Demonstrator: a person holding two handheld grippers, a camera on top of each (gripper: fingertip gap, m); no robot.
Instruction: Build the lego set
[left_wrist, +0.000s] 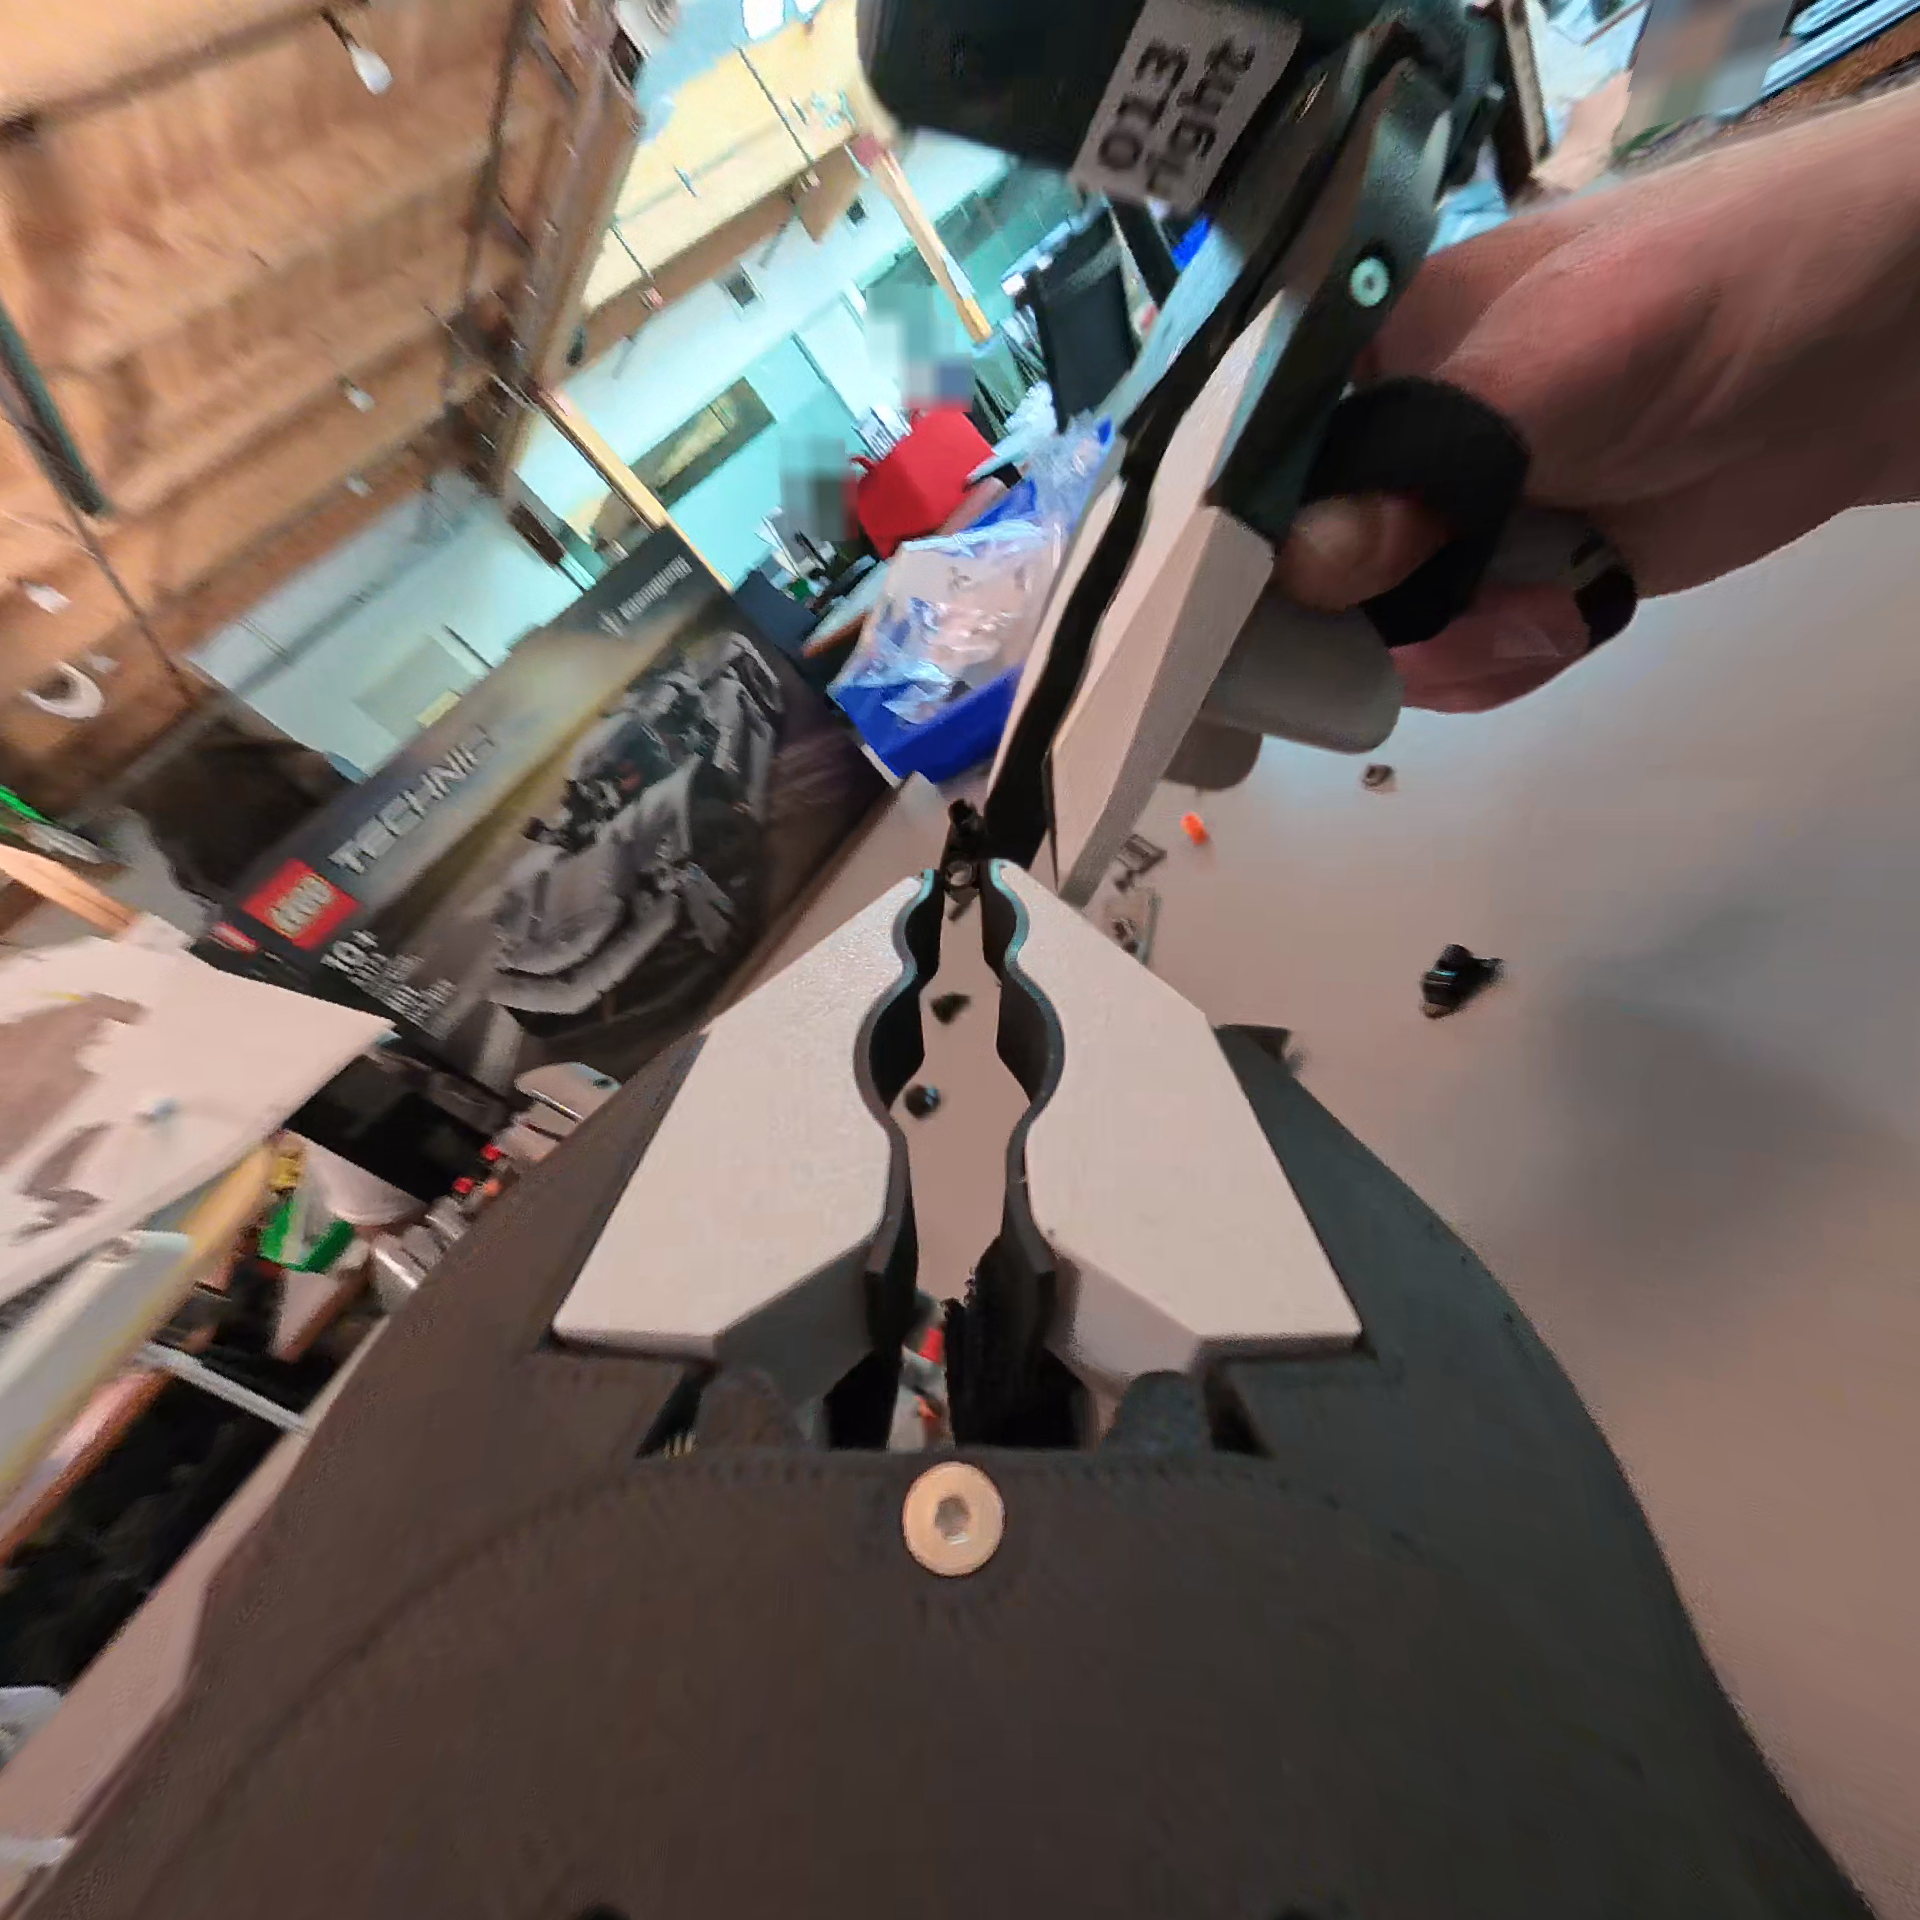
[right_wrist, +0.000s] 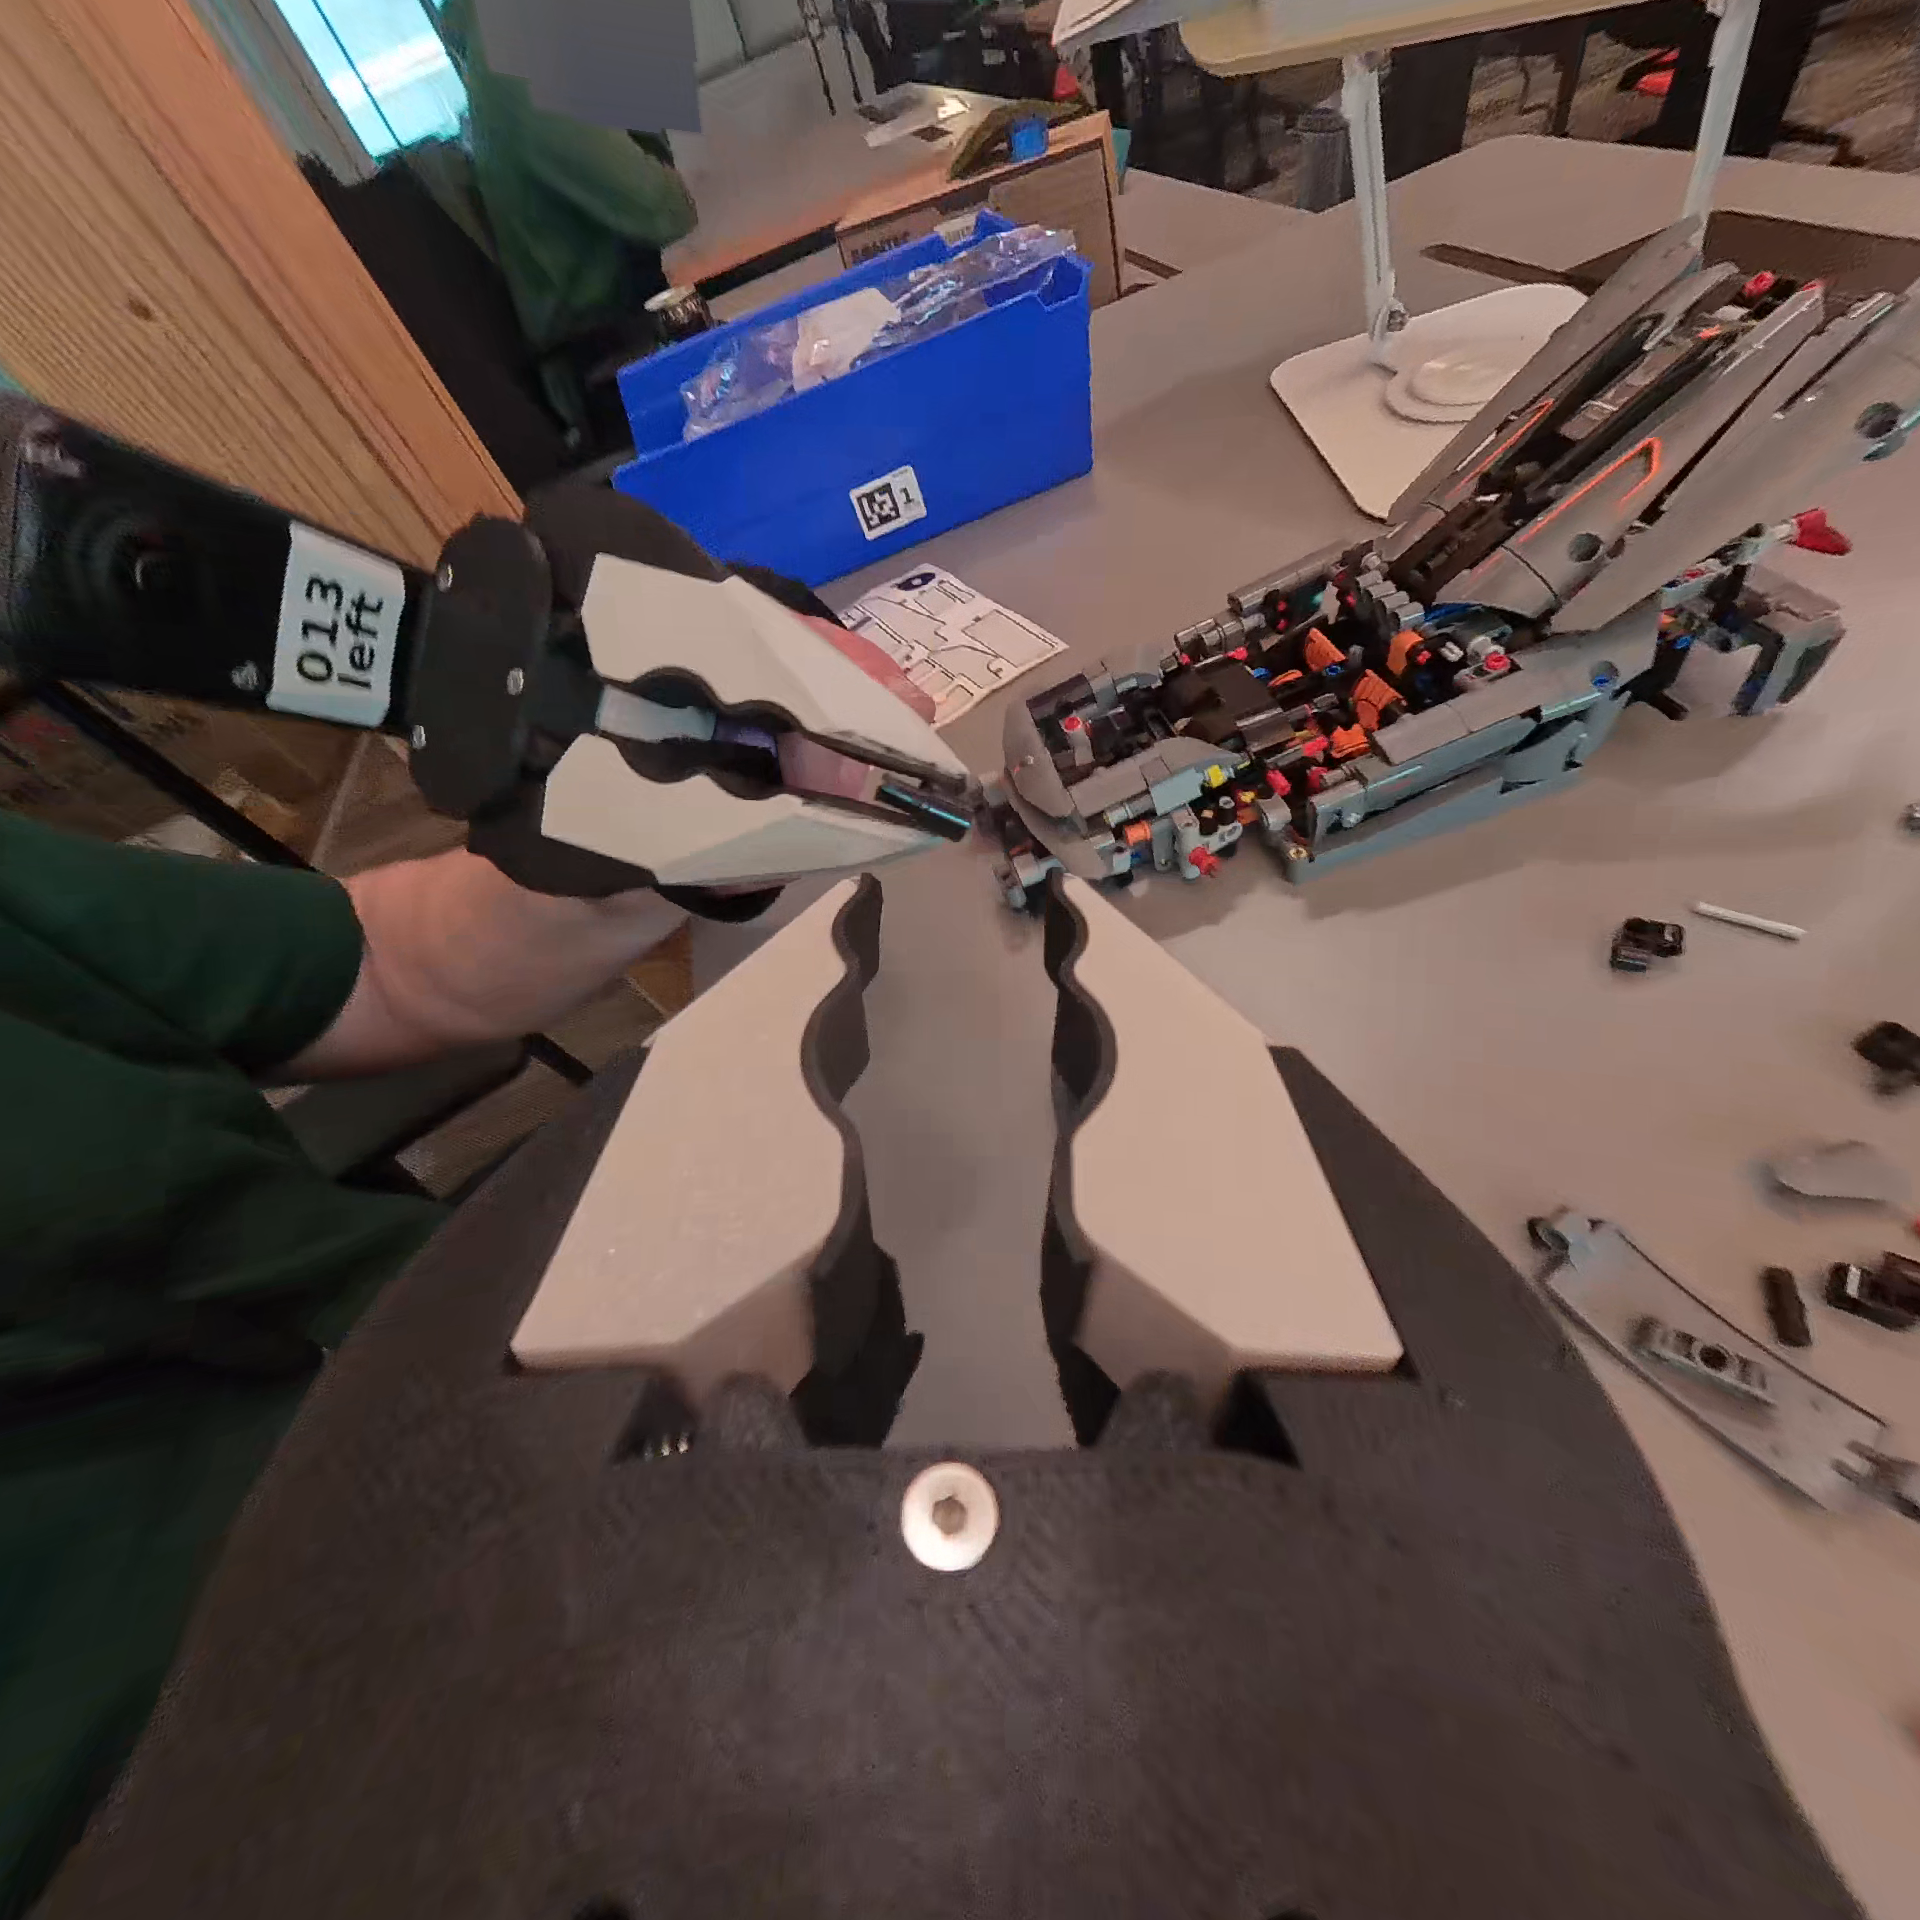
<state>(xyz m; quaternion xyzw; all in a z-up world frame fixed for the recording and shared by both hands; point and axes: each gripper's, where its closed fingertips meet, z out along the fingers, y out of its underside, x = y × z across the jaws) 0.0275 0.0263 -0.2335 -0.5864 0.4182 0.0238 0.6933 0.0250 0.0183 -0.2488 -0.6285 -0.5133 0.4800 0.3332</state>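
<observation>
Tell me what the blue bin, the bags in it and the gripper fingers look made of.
Blue bin: rigid plastic, seemingly; uniform colour, slight sheen, crisp edges. Bags: thin clear plastic film; crinkled, glinting. Right gripper fingers: matte pale hard plastic, probably printed, with dark wavy inner liners, possibly rubber.

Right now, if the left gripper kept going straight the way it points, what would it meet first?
The left gripper, shut on a small black piece, points at the model's nose. It would likely meet that first; the tips look nearly touching it, though depth is unclear.

The small dark piece (left_wrist: 961, 847) pinched at the tip of my left jaws is too tiny to identify; the loose parts (right_wrist: 1870, 1288) right of my right jaws blur and run off the edge.
</observation>
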